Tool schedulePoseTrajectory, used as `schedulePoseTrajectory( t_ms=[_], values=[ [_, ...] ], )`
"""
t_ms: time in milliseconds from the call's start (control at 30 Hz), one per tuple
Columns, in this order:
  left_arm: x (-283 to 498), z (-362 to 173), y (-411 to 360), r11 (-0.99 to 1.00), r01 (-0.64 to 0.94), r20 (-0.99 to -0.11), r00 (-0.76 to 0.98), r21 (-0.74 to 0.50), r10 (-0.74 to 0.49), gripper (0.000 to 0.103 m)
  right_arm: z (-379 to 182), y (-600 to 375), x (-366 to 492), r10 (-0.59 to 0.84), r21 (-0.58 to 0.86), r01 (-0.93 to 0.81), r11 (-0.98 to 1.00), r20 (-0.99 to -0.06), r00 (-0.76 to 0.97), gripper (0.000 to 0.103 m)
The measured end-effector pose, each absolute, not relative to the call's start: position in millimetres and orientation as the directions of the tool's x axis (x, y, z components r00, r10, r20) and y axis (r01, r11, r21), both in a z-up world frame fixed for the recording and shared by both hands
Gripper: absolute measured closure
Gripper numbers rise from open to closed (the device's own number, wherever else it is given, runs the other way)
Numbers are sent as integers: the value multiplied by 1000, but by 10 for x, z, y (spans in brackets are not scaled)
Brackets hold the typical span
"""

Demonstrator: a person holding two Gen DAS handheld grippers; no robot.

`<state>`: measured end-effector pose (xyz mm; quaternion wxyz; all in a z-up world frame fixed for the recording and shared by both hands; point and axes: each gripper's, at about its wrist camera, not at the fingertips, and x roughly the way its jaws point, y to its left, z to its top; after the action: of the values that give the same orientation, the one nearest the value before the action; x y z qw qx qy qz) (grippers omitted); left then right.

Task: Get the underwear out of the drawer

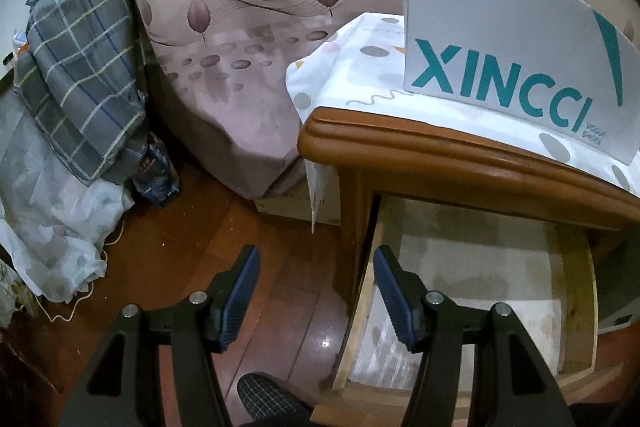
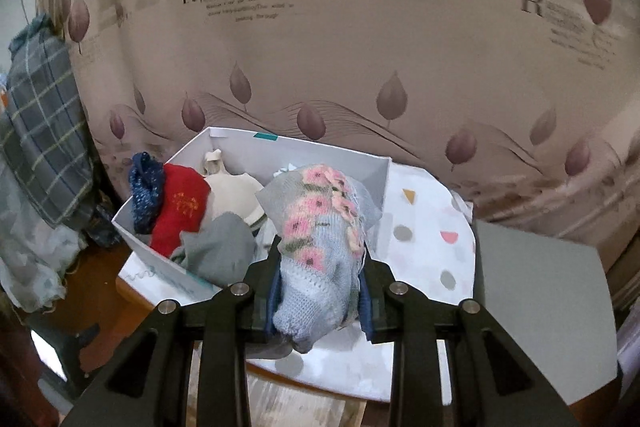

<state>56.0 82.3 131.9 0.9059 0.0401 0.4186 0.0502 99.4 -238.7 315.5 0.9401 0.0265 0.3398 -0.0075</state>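
The wooden bedside cabinet carries a white XINCCI shoe box on its patterned cloth, already holding several folded garments. Below it, the drawer stands pulled out, and the part in view looks bare. The right tool is clamped on a pale blue knitted garment with pink flowers, held up above the box. The left tool hangs apart and empty beside the drawer. Judging by this, the removal seems nearly done, with only the drop into the box left.

Floor: glossy wood. Drawer: raw matt wood. Underwear: knitted cloth. Shoebox: smooth matt cardboard.
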Motion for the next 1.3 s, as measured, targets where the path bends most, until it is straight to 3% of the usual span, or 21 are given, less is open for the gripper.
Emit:
schedulePoseTrajectory(
  t_ms=[367,933,1000,1067,1133,1300],
  values=[
    [584,1307,853,992,-68,-761,637,102,122,43,2826,-2055,1718,22,41,10,999,-721,693,74],
    [560,1304,786,996,-39,-769,633,83,89,43,2345,-1808,2055,-24,-17,17,1000,-785,619,64],
    [555,1297,783,996,-43,-773,629,74,84,43,2353,-1766,2031,-45,-47,14,999,-776,629,56],
    [545,1293,772,997,-38,-773,629,71,79,43,2395,-1724,1992,-79,-90,16,996,-759,646,33],
    [538,1288,745,996,-35,-772,630,83,86,43,2479,-1701,1910,-105,-122,23,992,-731,674,20],
    [533,1270,704,997,-25,-779,623,76,75,43,2737,-1768,1606,-84,-85,34,996,-690,719,16]
  ],
)
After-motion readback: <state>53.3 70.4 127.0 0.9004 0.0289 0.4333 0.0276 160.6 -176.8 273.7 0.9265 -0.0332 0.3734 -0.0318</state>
